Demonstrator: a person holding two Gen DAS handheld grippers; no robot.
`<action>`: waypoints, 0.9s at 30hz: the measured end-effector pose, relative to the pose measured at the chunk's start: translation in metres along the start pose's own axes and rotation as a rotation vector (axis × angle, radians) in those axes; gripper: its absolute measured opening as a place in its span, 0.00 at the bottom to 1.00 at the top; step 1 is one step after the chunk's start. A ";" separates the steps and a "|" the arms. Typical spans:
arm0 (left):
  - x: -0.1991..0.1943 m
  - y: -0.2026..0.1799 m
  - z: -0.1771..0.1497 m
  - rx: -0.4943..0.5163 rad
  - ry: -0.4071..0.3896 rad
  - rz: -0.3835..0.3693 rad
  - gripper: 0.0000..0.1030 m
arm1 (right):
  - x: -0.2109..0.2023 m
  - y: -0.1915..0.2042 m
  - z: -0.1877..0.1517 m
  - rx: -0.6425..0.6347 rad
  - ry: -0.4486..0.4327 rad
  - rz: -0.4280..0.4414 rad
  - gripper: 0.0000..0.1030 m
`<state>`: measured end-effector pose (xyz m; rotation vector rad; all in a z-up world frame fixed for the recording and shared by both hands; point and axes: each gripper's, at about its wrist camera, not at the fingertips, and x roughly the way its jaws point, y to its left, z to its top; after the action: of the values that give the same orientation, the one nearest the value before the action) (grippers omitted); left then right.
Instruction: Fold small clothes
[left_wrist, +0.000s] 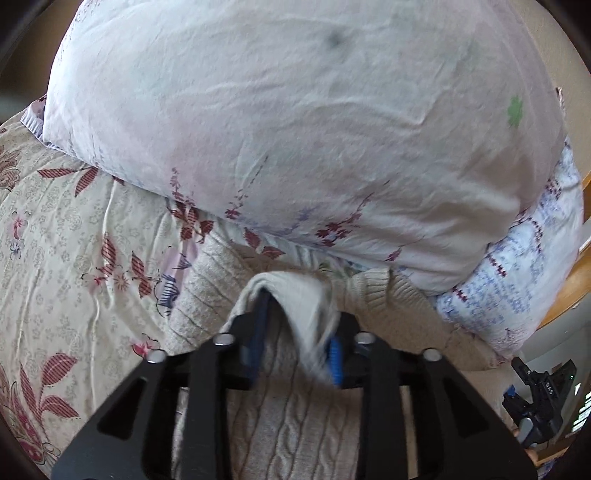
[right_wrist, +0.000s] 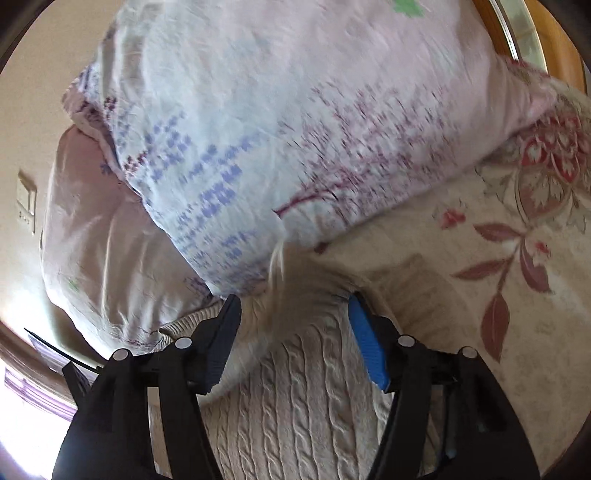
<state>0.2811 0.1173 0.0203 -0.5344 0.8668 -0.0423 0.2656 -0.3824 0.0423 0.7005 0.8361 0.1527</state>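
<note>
A beige cable-knit sweater (left_wrist: 291, 417) lies on the floral bed sheet, its far edge against the pillows. My left gripper (left_wrist: 295, 332) is shut on a raised fold of the sweater, the cloth draped over the fingers. In the right wrist view the same sweater (right_wrist: 295, 398) runs under my right gripper (right_wrist: 295, 328), whose jaws stand wide apart with the knit between them, not pinched. The right gripper also shows at the left wrist view's lower right (left_wrist: 535, 391).
Two large pale floral pillows (left_wrist: 280, 122) are stacked right behind the sweater, also filling the right wrist view (right_wrist: 258, 129). The cream bed sheet with red leaves (left_wrist: 62, 258) spreads to the left. A wooden bed frame (left_wrist: 576, 280) is at right.
</note>
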 end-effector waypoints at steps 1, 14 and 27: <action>-0.003 -0.001 0.000 0.003 -0.005 -0.002 0.41 | -0.001 0.002 0.000 -0.008 -0.002 -0.005 0.60; -0.062 0.035 -0.025 0.169 0.000 0.043 0.48 | -0.060 -0.022 -0.029 -0.175 0.010 -0.178 0.48; -0.049 0.034 -0.053 0.259 0.077 0.094 0.25 | -0.037 -0.021 -0.059 -0.266 0.090 -0.237 0.22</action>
<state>0.2043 0.1365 0.0112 -0.2511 0.9441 -0.0885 0.1949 -0.3832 0.0255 0.3441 0.9580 0.0806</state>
